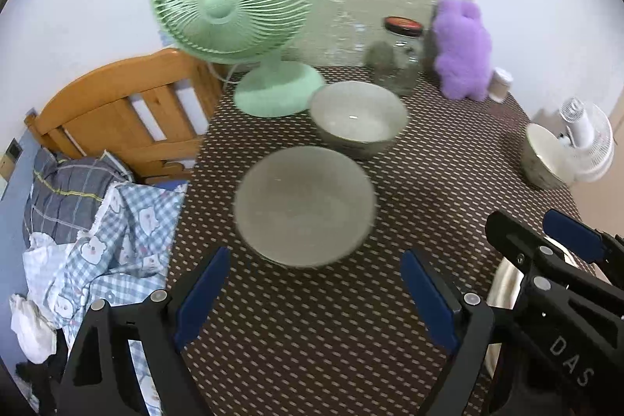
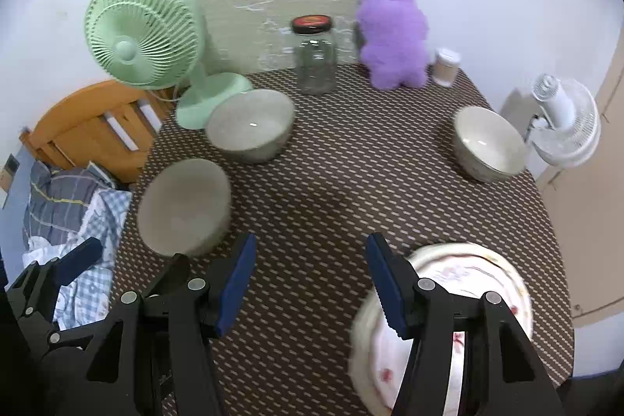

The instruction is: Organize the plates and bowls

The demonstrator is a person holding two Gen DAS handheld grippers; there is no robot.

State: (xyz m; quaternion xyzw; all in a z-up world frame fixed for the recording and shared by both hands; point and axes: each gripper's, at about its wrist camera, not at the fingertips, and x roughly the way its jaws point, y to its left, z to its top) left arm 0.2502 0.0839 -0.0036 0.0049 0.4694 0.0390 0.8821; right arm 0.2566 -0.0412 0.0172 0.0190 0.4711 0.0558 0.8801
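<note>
Three bowls stand on the brown dotted tablecloth (image 2: 312, 190). A grey bowl (image 1: 304, 205) (image 2: 183, 209) sits just ahead of my left gripper (image 1: 316, 295), which is open and holds nothing. A second grey bowl (image 1: 358, 119) (image 2: 251, 131) stands behind it by the fan base. A pale bowl (image 2: 487, 143) (image 1: 542, 158) is at the far right. A white plate with red flowers (image 2: 468, 279) lies partly under the right finger of my right gripper (image 2: 312, 283), which is open with bare cloth between its pads. The plate's rim (image 1: 503, 283) shows beneath the right gripper in the left wrist view.
A green desk fan (image 2: 140, 30), a glass jar with a dark lid (image 2: 316, 61), a purple plush toy (image 2: 394, 38) and a small white container (image 2: 444, 65) line the back edge. A white fan (image 2: 561, 119) stands off the table's right; a wooden headboard (image 1: 117, 112) and bedding (image 1: 97, 240) lie left.
</note>
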